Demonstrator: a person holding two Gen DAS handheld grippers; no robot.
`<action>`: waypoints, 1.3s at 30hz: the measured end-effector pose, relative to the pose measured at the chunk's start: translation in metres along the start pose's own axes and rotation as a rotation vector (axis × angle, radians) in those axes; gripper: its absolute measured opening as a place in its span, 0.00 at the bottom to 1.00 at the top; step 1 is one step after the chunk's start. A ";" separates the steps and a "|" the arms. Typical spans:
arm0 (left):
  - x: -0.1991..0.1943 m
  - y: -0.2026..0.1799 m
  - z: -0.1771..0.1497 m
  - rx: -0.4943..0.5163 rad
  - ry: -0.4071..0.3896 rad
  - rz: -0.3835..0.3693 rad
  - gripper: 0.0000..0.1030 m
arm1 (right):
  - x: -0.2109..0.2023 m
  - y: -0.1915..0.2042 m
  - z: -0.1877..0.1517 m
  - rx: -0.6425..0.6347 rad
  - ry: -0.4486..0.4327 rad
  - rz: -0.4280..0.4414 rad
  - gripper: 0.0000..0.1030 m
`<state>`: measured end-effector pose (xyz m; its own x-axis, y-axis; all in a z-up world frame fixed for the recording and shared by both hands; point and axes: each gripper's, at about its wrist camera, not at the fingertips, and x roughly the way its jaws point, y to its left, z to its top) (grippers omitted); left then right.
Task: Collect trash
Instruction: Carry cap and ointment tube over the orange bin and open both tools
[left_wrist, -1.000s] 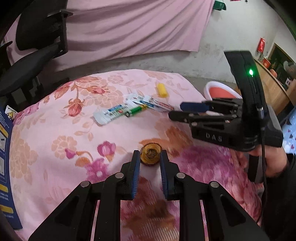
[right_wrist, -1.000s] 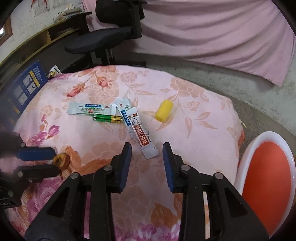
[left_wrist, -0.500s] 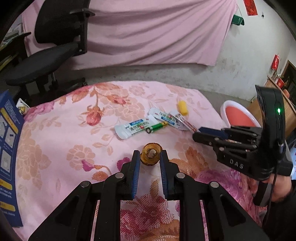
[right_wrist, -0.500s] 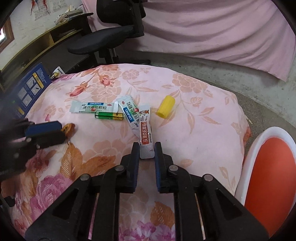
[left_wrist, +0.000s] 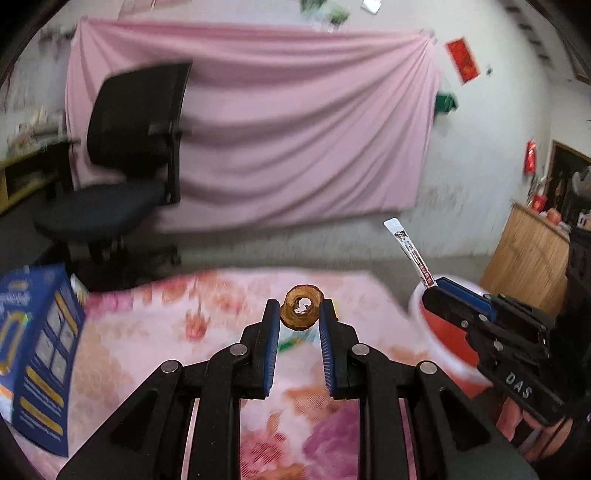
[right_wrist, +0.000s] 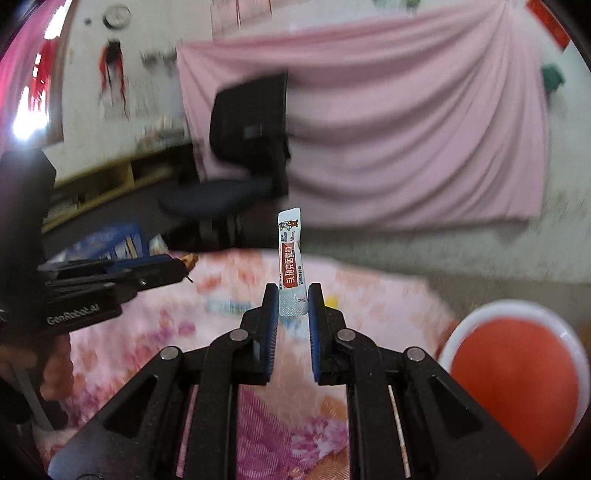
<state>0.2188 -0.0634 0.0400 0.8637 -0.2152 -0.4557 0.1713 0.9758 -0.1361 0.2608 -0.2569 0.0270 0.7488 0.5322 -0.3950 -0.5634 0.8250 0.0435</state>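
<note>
Both tongs carrying trash above the floral surface, the red bin waiting at right.

Left wrist view: left tongs (left_wrist: 295, 314) are pinching a brown, ring-shaped dried scrap (left_wrist: 302, 307) edge-on between the blue pads, clear of the pink floral cloth (left_wrist: 155, 332), presumably for binning. Right wrist view: right tongs (right_wrist: 292, 303), having just been closing, are gripping a thin glossy sachet (right_wrist: 290, 258) by its lower end, upright; the red, white-rimmed bin (right_wrist: 513, 373) is sitting nearby.
</note>
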 end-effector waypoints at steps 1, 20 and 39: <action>-0.005 -0.006 0.004 0.011 -0.032 -0.001 0.17 | -0.007 0.002 0.002 -0.013 -0.041 -0.013 0.37; -0.037 -0.159 0.044 0.261 -0.353 -0.215 0.17 | -0.135 -0.045 0.004 0.042 -0.494 -0.391 0.37; 0.043 -0.243 0.017 0.273 -0.105 -0.337 0.17 | -0.159 -0.113 -0.045 0.206 -0.288 -0.514 0.37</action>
<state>0.2225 -0.3094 0.0683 0.7792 -0.5316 -0.3322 0.5581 0.8296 -0.0183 0.1892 -0.4433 0.0435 0.9866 0.0632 -0.1506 -0.0483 0.9937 0.1011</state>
